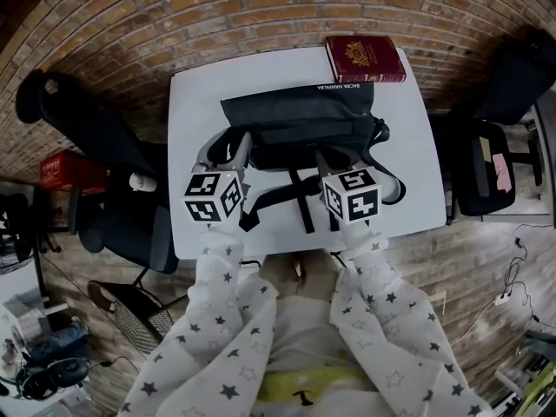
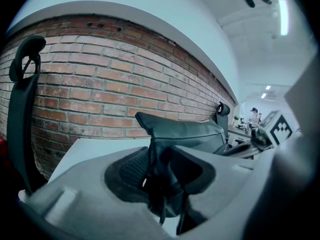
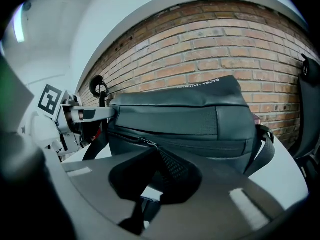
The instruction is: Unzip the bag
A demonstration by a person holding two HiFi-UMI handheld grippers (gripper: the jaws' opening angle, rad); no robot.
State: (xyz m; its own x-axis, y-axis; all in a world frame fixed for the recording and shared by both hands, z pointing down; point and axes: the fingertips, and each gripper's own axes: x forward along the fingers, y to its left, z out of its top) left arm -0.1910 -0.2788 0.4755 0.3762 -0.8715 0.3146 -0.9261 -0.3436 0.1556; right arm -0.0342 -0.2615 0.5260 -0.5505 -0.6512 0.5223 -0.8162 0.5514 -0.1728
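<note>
A black bag (image 1: 300, 120) stands upright on the white table (image 1: 195, 102), its long side facing me. My left gripper (image 1: 233, 152) is shut on the fabric at the bag's left end (image 2: 165, 149), which fills the gap between the pads. My right gripper (image 1: 334, 162) sits at the bag's front face, left of its middle. Its jaws are nearly together where the zipper pull (image 3: 145, 143) leads in, so it is shut on the pull. The zipper line (image 3: 210, 145) runs along the bag's front (image 3: 200, 119) toward its right end.
A red book (image 1: 365, 57) lies at the table's back right, behind the bag. Black straps (image 1: 300, 194) trail from the bag over the table's front. Black office chairs stand at the left (image 1: 95, 137) and right (image 1: 491, 168). A brick wall (image 1: 217, 7) runs behind.
</note>
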